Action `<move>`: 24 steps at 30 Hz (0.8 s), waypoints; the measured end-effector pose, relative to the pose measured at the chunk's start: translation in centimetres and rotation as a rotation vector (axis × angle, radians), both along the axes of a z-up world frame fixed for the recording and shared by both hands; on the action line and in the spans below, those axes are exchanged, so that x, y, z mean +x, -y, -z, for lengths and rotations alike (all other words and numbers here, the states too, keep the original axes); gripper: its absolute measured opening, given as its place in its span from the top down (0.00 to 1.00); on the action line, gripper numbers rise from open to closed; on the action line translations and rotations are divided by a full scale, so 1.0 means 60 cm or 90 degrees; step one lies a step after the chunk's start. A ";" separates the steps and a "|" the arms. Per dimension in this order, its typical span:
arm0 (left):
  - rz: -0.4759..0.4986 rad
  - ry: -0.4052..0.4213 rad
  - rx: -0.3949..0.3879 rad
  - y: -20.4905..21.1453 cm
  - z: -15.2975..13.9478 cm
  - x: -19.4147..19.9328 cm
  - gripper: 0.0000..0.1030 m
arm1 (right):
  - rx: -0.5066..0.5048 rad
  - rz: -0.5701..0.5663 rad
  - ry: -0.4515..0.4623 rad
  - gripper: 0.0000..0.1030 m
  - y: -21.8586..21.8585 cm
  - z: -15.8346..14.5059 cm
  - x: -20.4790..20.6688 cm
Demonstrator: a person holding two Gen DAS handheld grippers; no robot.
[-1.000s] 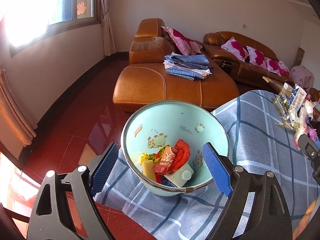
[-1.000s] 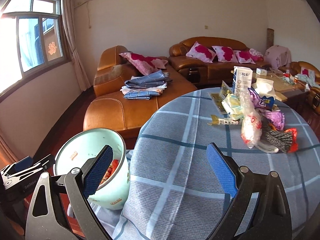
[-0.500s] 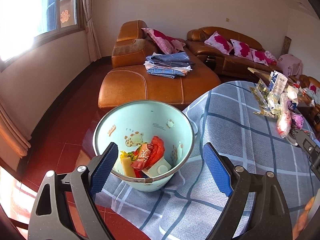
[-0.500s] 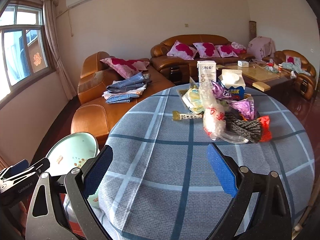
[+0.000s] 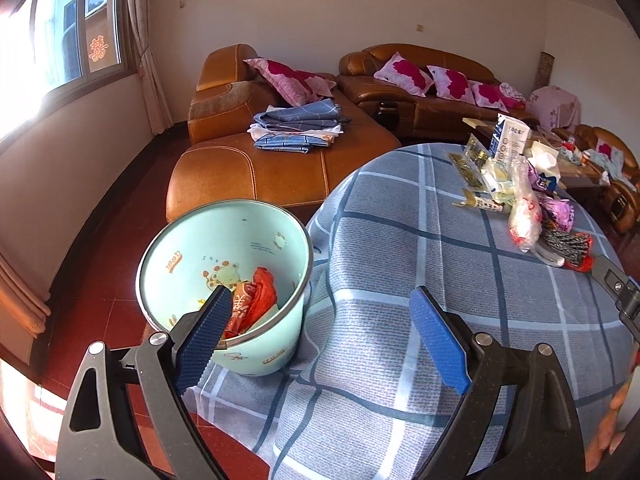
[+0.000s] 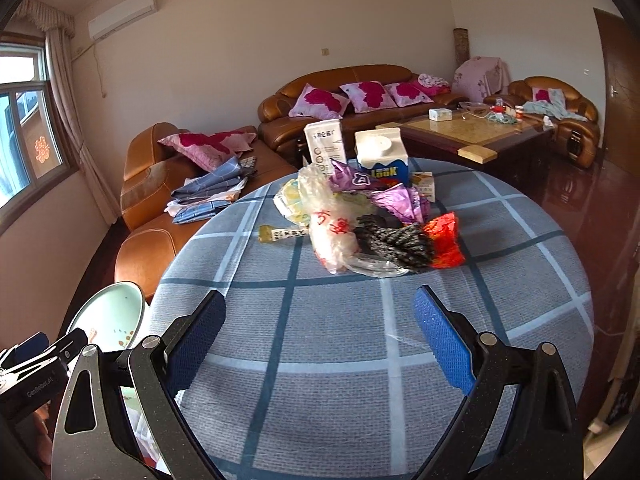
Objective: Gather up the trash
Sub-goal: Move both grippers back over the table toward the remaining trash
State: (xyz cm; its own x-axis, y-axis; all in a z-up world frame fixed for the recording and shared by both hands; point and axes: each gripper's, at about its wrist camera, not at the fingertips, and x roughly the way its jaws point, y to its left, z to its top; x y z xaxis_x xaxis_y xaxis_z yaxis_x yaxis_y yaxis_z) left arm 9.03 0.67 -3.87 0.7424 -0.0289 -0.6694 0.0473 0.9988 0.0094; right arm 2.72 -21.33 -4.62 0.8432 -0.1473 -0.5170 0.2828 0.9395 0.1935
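A mint-green trash bin (image 5: 188, 248) stands on the floor at the table's left edge, with red and yellow wrappers (image 5: 256, 300) inside; its rim also shows in the right wrist view (image 6: 108, 312). A heap of trash (image 6: 360, 216) lies on the round table's far side: a clear bag, purple wrappers, a black-and-red packet, two cartons. It also shows in the left wrist view (image 5: 524, 208). My left gripper (image 5: 320, 340) is open and empty over the bin's right rim and the table edge. My right gripper (image 6: 320, 344) is open and empty above the table, short of the heap.
The blue plaid tablecloth (image 6: 304, 340) drapes off the table beside the bin. A brown leather sofa (image 5: 260, 160) with folded clothes stands behind the bin. A coffee table (image 6: 472, 132) stands beyond the round table.
Both views have swung right. The bin has slid to the left in both, and the trash heap has come to the middle of the right wrist view. Both grippers stay open.
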 end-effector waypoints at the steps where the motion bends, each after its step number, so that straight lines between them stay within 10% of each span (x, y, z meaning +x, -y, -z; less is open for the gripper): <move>1: 0.007 -0.002 0.002 0.009 0.002 -0.002 0.14 | 0.004 0.006 -0.002 0.10 0.007 0.002 -0.003; 24: 0.117 -0.076 0.003 0.144 0.090 -0.007 0.13 | 0.079 0.074 -0.025 0.10 0.164 0.049 -0.005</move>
State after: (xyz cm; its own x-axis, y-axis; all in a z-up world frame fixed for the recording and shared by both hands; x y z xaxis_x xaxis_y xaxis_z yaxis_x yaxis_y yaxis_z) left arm 8.63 -7.95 -9.26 0.6404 -0.1531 -0.7526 0.2299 0.9732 -0.0023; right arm 2.44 -31.15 -7.55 0.8030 -0.1758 -0.5694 0.3976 0.8698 0.2922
